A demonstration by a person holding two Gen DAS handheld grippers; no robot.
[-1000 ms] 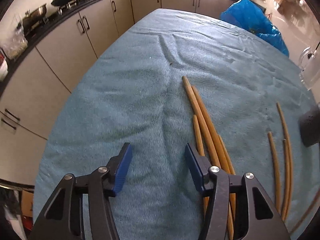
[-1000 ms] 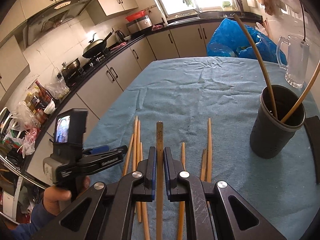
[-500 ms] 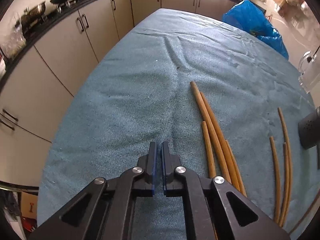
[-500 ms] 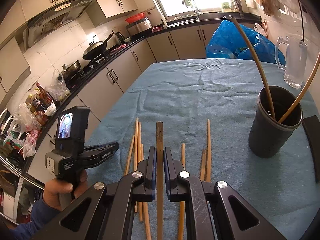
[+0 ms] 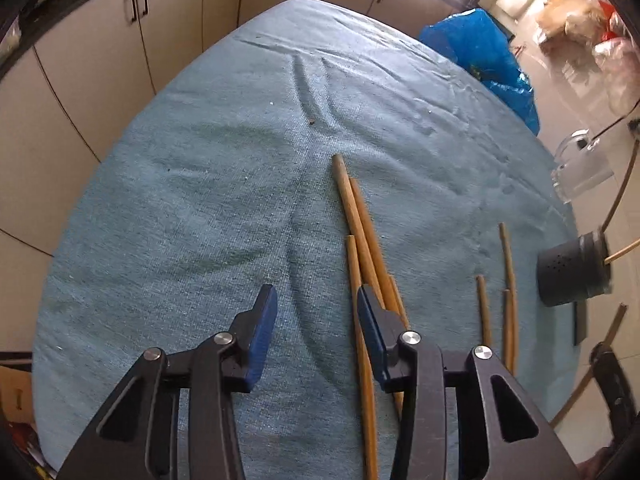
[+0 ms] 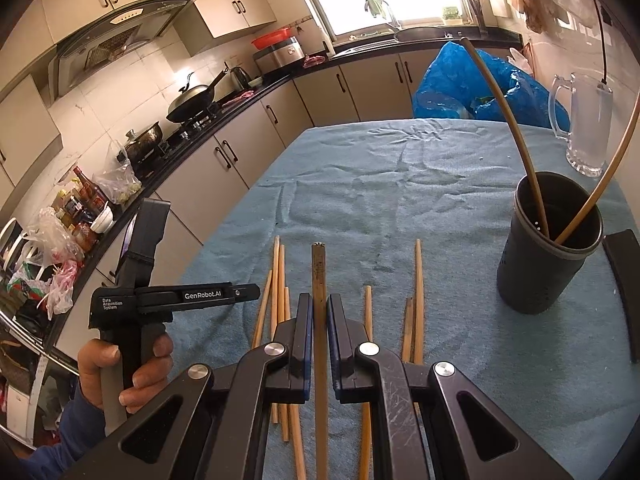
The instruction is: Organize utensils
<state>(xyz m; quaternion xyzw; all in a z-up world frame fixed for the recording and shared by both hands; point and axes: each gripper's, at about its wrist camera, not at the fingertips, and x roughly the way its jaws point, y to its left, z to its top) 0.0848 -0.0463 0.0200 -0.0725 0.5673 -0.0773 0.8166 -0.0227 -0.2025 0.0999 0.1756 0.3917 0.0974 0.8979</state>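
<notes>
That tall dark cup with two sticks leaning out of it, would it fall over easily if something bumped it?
Possibly. The cup is tall for its base, and two chopsticks lean far past its rim, so a knock on them might lever it over. The wrinkled cloth under it probably grips the base, making it likelier to tip than slide.

You have loose wooden chopsticks (image 6: 418, 288) lying lengthwise in two near clusters on the blue-covered table (image 6: 400, 184). One darker chopstick (image 6: 319, 280) is lifted above them. Far right, the upright dark cup (image 6: 548, 256) holds two leaning chopsticks.
</notes>
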